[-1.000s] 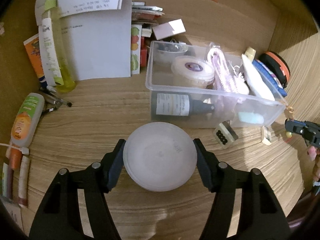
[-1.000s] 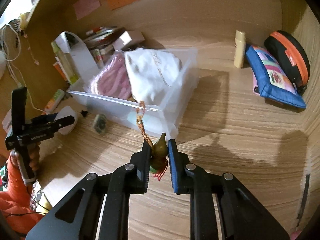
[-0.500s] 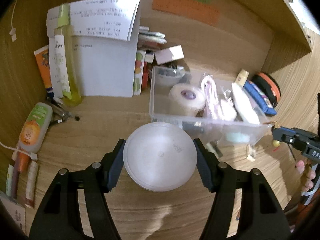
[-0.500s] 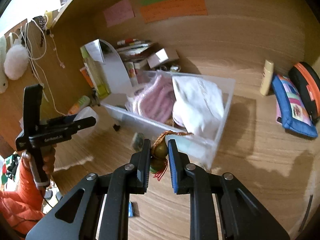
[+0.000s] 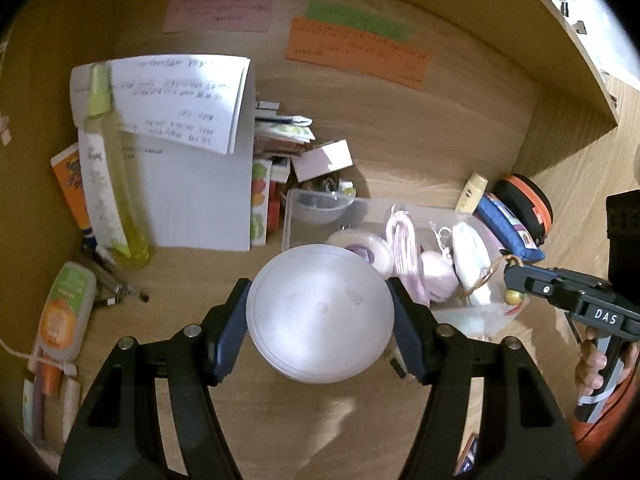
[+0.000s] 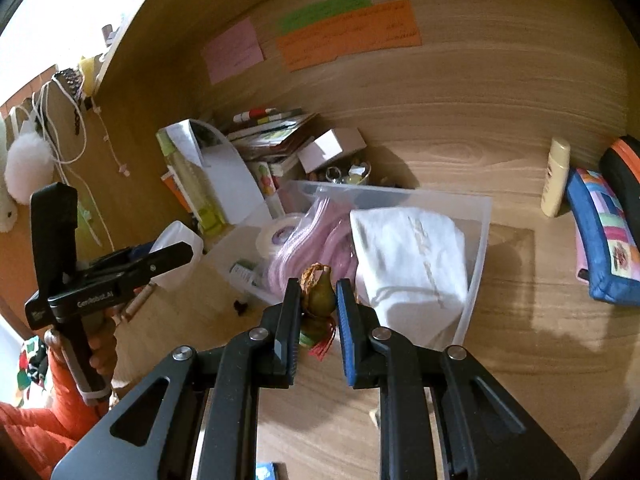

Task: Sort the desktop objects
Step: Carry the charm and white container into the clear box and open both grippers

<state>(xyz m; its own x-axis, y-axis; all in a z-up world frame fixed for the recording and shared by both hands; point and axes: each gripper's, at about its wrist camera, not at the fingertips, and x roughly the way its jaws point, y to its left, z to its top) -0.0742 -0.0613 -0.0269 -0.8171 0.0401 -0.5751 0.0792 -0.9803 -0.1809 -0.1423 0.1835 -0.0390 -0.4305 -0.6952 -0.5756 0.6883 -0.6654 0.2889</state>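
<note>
Your left hand-held gripper [image 5: 320, 312] pinches a round translucent white container [image 5: 319, 312] by its sides, pads pressed on its rim, held off the wooden surface [image 5: 200, 276] just near of the clear plastic bin [image 5: 304, 208]; your right hand-held gripper [image 6: 318, 308] is clamped on a small green gourd charm [image 6: 320, 298], whose brown beaded cord [image 6: 314, 272] bunches on top and whose red tassel [image 6: 322, 346] hangs below, at the near edge of that same bin [image 6: 476, 248]; inside the bin lie a white drawstring pouch [image 6: 412, 252], a coil of pink cord [image 6: 316, 236] and a roll of white tape [image 6: 278, 232]; left of the bin a tall yellow-green bottle [image 5: 108, 160] stands against white papers [image 5: 188, 160], with an orange-labelled tube [image 5: 66, 312] lying nearer on the left; right of the bin a blue patterned pouch [image 6: 604, 248] leans against a black case with orange trim [image 6: 624, 176], and a small cream bottle [image 6: 554, 176] stands just left of them; pink [image 6: 234, 50], green [image 6: 324, 10] and orange [image 6: 352, 34] notes are stuck on the far wooden wall.
</note>
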